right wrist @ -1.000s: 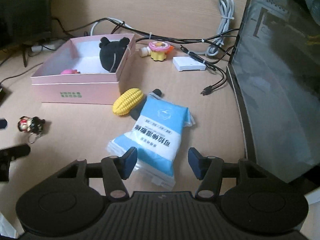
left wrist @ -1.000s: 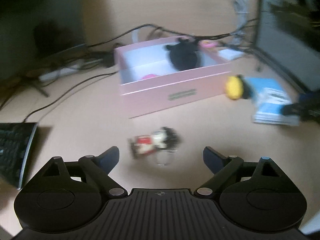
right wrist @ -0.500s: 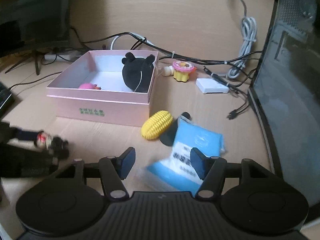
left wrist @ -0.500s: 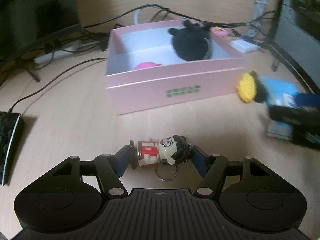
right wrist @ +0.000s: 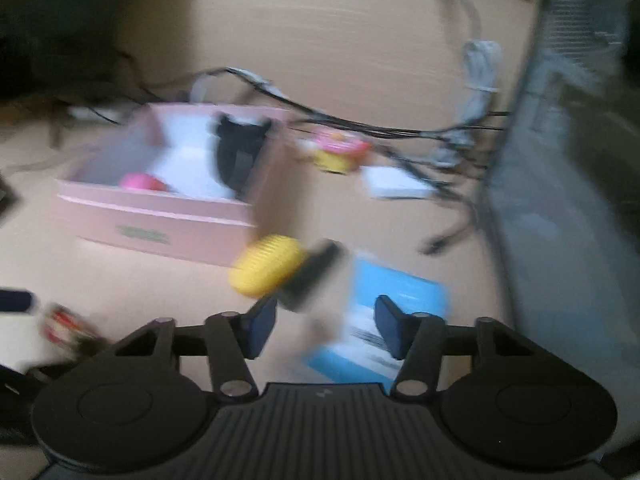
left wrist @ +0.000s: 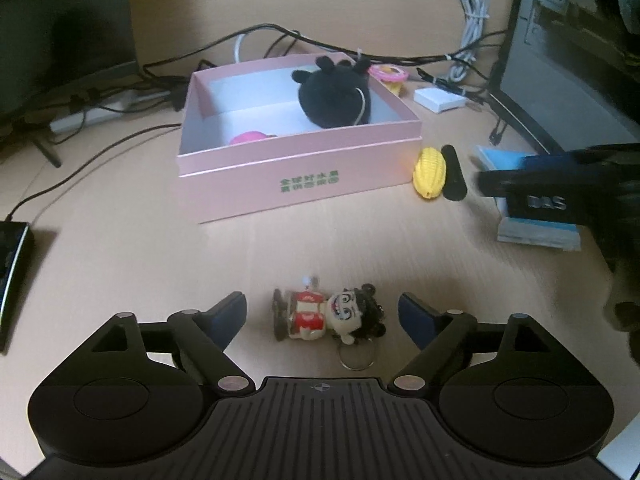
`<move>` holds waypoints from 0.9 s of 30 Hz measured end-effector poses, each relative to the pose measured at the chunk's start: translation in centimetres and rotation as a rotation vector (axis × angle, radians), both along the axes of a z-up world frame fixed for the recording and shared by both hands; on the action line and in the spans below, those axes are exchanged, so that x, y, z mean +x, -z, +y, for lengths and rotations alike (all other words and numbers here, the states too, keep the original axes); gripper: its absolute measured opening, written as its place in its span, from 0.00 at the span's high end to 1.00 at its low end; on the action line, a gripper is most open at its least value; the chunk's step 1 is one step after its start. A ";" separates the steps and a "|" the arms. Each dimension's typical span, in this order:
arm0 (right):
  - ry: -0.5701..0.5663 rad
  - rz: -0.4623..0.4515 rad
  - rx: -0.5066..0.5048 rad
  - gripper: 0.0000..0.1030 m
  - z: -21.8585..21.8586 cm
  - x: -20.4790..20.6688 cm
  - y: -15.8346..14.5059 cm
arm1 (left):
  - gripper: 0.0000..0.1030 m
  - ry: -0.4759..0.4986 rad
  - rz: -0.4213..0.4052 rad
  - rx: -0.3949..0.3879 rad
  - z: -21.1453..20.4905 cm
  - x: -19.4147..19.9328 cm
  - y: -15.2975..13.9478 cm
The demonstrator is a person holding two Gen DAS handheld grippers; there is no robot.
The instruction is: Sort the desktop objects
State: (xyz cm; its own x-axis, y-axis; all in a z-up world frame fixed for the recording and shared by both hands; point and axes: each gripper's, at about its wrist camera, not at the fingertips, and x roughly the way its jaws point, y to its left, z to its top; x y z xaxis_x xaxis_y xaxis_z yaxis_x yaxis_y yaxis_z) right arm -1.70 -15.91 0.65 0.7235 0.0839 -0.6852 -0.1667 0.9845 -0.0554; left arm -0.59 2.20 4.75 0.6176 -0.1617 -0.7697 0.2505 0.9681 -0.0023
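A small doll keychain (left wrist: 328, 316) in a red and white outfit lies on the desk between the open fingers of my left gripper (left wrist: 322, 316), apart from both. The pink box (left wrist: 304, 172) behind it holds a black plush (left wrist: 336, 94) and a pink toy (left wrist: 250, 137). A yellow corn toy (left wrist: 430, 168) and a black object (left wrist: 454, 178) lie right of the box. My right gripper (right wrist: 326, 326) is open and empty over the blue packet (right wrist: 384, 320), close to the corn toy (right wrist: 268, 270). The right wrist view is blurred.
A pink and yellow toy (left wrist: 390, 76), a white adapter (left wrist: 440, 100) and several cables lie behind the box. A computer case (left wrist: 568, 48) stands at the right. A monitor (left wrist: 60, 32) is at the back left and a dark device (left wrist: 12, 276) at the left edge.
My left gripper's fingers were close around the doll half a second ago and now stand wider apart. My right gripper has moved forward and left towards the corn toy.
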 end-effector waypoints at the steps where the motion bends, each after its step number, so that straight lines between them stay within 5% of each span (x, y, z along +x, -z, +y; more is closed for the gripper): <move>1: -0.011 -0.004 -0.001 0.52 0.8 0.5 0.1 | 0.13 -0.002 0.001 0.001 0.1 -0.1 0.0; 7: -0.016 0.006 -0.091 0.53 3.9 4.4 2.9 | 0.09 -0.022 0.012 0.018 0.8 -0.7 0.2; 10: -0.040 0.007 -0.156 0.72 4.4 4.5 3.3 | 0.09 -0.043 0.023 0.025 1.4 -0.8 0.5; 20: -0.239 0.132 -0.022 0.73 2.0 -2.7 1.7 | 0.08 0.009 0.047 0.019 1.6 -1.2 1.0; 27: -0.044 0.091 -0.101 0.62 -0.7 -3.4 1.5 | 0.08 0.043 0.039 0.026 0.9 -1.5 0.9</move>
State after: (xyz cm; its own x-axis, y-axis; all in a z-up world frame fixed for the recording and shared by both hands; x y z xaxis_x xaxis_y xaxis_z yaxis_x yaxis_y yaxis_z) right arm -5.08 -16.64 -0.81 0.6548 0.0421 -0.7547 -0.2189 0.9662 -0.1360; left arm -2.08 3.06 3.86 0.5796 -0.1667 -0.7977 0.2920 0.9563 0.0123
